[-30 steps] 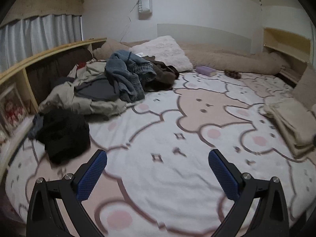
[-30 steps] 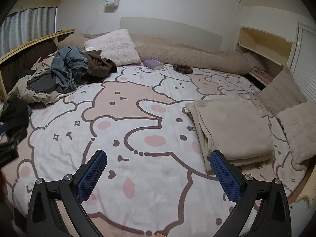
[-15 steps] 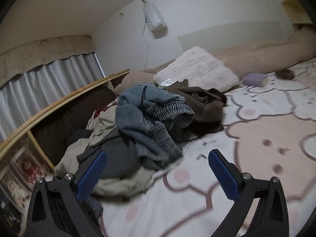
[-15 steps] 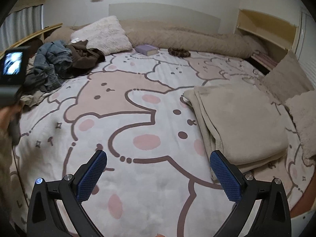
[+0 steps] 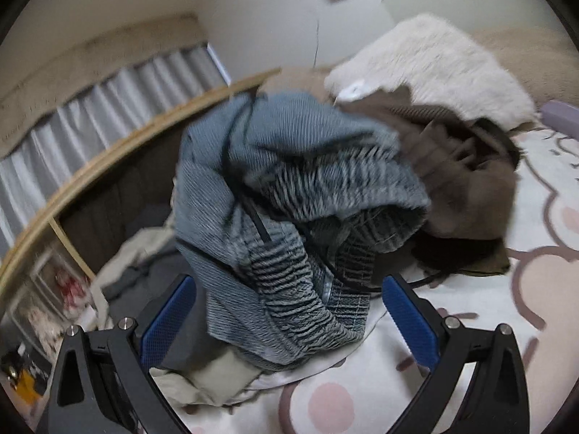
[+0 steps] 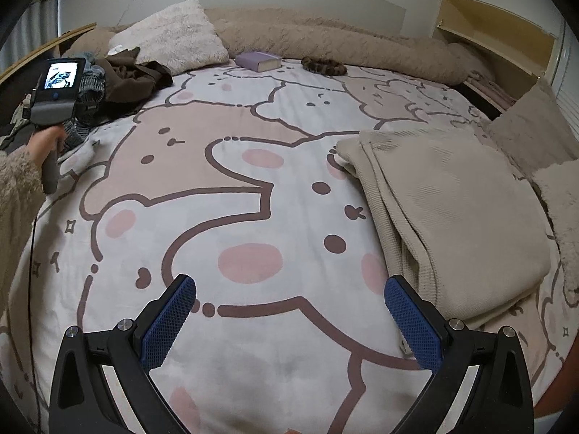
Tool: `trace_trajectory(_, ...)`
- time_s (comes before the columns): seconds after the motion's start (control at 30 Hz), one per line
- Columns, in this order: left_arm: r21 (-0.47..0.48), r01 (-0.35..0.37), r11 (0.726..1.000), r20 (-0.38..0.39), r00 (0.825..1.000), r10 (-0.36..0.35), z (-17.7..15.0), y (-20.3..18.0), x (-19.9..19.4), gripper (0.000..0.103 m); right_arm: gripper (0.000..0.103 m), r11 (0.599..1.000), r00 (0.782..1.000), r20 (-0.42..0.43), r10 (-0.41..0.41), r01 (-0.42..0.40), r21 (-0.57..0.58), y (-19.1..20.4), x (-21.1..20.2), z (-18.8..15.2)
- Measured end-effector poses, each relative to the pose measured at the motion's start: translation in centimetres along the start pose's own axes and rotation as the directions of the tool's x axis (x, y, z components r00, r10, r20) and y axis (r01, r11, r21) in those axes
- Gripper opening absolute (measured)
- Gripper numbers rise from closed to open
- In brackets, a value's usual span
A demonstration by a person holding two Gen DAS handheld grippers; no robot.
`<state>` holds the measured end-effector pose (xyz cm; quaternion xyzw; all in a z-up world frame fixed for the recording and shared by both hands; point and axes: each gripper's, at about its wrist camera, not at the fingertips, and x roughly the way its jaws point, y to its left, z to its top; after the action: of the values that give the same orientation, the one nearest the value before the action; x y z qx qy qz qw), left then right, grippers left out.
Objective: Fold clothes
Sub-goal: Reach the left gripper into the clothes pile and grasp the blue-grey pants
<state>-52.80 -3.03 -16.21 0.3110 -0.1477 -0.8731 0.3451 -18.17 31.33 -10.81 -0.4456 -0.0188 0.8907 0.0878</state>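
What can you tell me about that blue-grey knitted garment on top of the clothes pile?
The blue-grey knitted garment looks like a thick ribbed sweater, unfolded and crumpled into a heap. It has plain blue-grey panels and darker striped ribbing at what may be a cuff or hem. It lies atop the pile at the bed's left edge, resting on grey and beige clothes, with a brown garment against its right side. The left gripper faces it with its jaws open to either side, not closed on it.

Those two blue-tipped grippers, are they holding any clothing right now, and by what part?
Nothing is held. The left gripper is open, its fingers either side of the blue-grey knit garment, not closed on it. The right gripper is open over the bedspread.
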Motion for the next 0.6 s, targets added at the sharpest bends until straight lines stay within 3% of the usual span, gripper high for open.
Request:
trace_trajectory(0.1,-0.016,-0.034,0.999,-0.075,0.997,0.033,0.0,-0.1,2.9,0.103,0.103,1.0,1.0,-0.018,-0.003,0.003,-0.006,0.1,0.7,-0.1)
trace_trajectory(0.2,-0.034,-0.008,0.999,-0.136,0.991,0.004,-0.7,0.3,4.9,0.102,0.103,1.0,0.999,-0.038,-0.006,0.006,-0.009,0.1,1.4,-0.4)
trace_trajectory(0.33,-0.06,0.044,0.997,-0.199,0.978,-0.055,-1.7,1.0,7.0,0.056,0.103,1.0,0.999,-0.05,0.0,-0.001,-0.01,0.1,1.8,-0.5)
trace_trajectory(0.43,-0.055,0.086,0.995,-0.166,0.982,-0.094,-1.9,1.3,6.5,0.033,0.103,1.0,0.998,-0.056,0.007,-0.008,-0.012,0.2,2.0,-0.6)
trace_trajectory(0.5,-0.054,0.159,0.986,-0.127,0.978,-0.164,-2.0,2.5,5.5,0.024,0.103,1.0,0.998,-0.056,0.017,-0.017,-0.015,0.4,1.9,-0.6)
trace_trajectory(0.6,-0.044,0.289,0.956,-0.06,0.955,-0.292,-2.0,4.8,3.7,0.02,0.103,0.999,0.998,-0.051,0.036,-0.037,-0.023,0.7,1.4,-0.5)
